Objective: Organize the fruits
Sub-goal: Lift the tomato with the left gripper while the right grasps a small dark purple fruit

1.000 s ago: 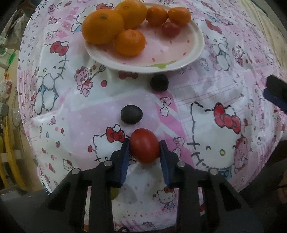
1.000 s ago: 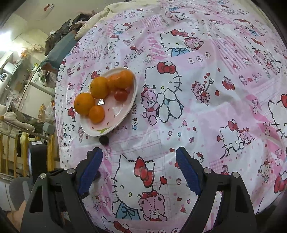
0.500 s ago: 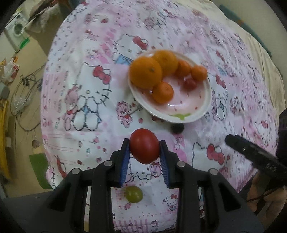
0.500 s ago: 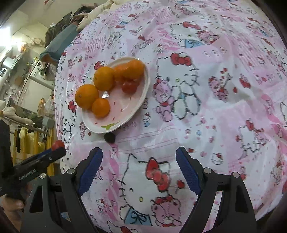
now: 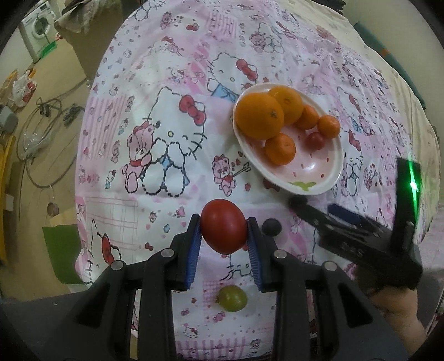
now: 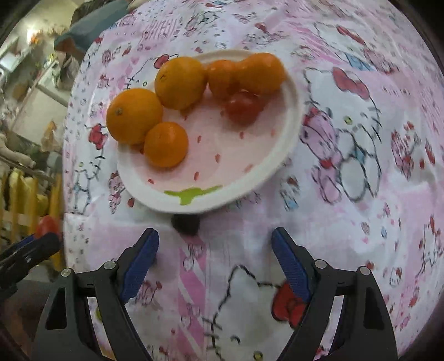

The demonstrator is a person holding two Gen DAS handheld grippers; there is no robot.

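My left gripper (image 5: 223, 226) is shut on a red tomato (image 5: 223, 225) and holds it high above the pink patterned tablecloth (image 5: 166, 125). A white plate (image 5: 327, 177) to the right holds several oranges (image 5: 259, 116) and a small red tomato (image 5: 314, 141). A dark grape (image 5: 271, 227) lies on the cloth beside the fingers, a green grape (image 5: 231, 298) lies nearer. My right gripper (image 6: 215, 261) is open and empty, low over the cloth, just before a second dark grape (image 6: 185, 223) at the plate's (image 6: 211, 200) near rim. It also shows in the left wrist view (image 5: 319, 211).
The cloth-covered surface drops off at the left, where floor (image 5: 41, 155), cables (image 5: 38, 133) and a washing machine (image 5: 37, 25) show. In the right wrist view, clutter and a railing (image 6: 25, 194) lie beyond the left edge.
My left gripper has risen further and shifted left with the tomato. My right gripper has moved forward and down toward the plate, bringing the dark grape close to its fingers.
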